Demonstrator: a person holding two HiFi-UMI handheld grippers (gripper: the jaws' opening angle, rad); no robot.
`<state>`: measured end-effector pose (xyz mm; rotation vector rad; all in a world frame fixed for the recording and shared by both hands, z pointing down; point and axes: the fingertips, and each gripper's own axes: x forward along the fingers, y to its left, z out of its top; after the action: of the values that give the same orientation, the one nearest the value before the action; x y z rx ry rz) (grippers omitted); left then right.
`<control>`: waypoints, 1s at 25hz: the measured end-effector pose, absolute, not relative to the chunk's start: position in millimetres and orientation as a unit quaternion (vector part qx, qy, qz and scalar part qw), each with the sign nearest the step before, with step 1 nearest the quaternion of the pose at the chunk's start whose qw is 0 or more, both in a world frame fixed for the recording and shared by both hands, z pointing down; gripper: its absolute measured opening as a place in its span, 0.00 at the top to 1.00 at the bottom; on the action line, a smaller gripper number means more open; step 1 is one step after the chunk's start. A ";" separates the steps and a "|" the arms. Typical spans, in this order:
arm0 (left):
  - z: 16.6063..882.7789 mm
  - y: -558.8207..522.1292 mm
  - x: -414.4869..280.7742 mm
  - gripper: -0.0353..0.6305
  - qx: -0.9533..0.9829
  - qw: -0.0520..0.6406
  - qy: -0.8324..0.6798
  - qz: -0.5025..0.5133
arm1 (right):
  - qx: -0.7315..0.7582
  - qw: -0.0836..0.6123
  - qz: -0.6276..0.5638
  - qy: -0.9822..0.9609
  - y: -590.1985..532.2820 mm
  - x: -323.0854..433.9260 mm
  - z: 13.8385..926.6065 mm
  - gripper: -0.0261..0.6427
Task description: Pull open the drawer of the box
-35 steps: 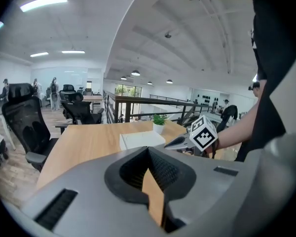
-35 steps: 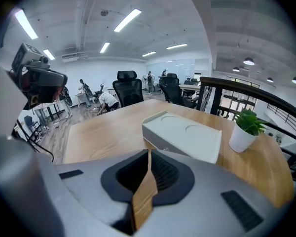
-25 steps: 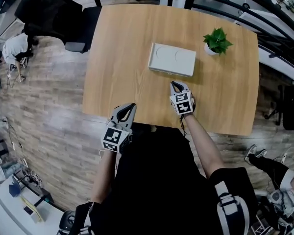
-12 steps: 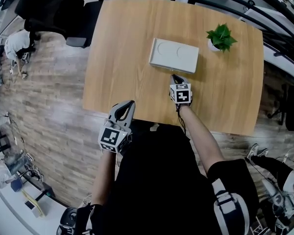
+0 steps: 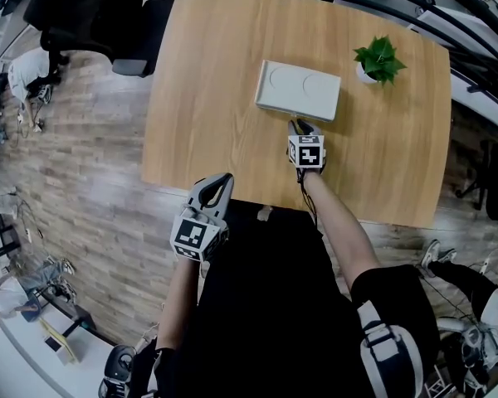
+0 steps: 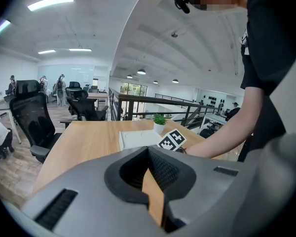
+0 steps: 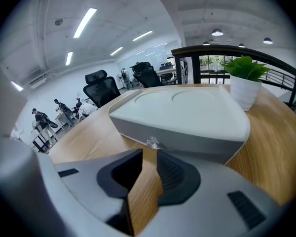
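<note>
A flat white box lies on the wooden table. In the right gripper view its drawer front faces me, with a small clear knob on it. My right gripper is at the box's near side; its jaws stand open by a narrow gap just short of the knob, nothing between them. My left gripper hangs at the table's near edge, well away from the box. Its jaws are shut with nothing in them.
A small potted plant in a white pot stands to the right of the box. A black office chair is at the table's far left corner. Black railings run behind the table's right side.
My right gripper has moved forward across the table, up to the box's drawer front. The left gripper has stayed near the table's edge.
</note>
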<state>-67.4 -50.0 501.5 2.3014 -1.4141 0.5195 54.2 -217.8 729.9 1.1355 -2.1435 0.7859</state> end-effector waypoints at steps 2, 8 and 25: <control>503.3 -50.6 -68.0 0.91 0.821 0.194 -0.502 0.188 | 0.430 0.289 0.298 -0.802 -220.3 52.9 731.8 0.79; 505.6 -50.2 -69.9 0.91 0.823 0.195 -0.498 0.193 | 0.444 0.283 0.308 -0.792 -228.1 50.1 733.5 0.79; 511.0 -48.8 -74.7 0.91 0.819 0.201 -0.500 0.196 | 0.495 0.244 0.362 -0.751 -236.7 50.9 737.7 0.82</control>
<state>-74.7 -48.8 511.0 2.2884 -1.3979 0.5475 50.9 -236.7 737.7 1.3530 -2.0512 0.9899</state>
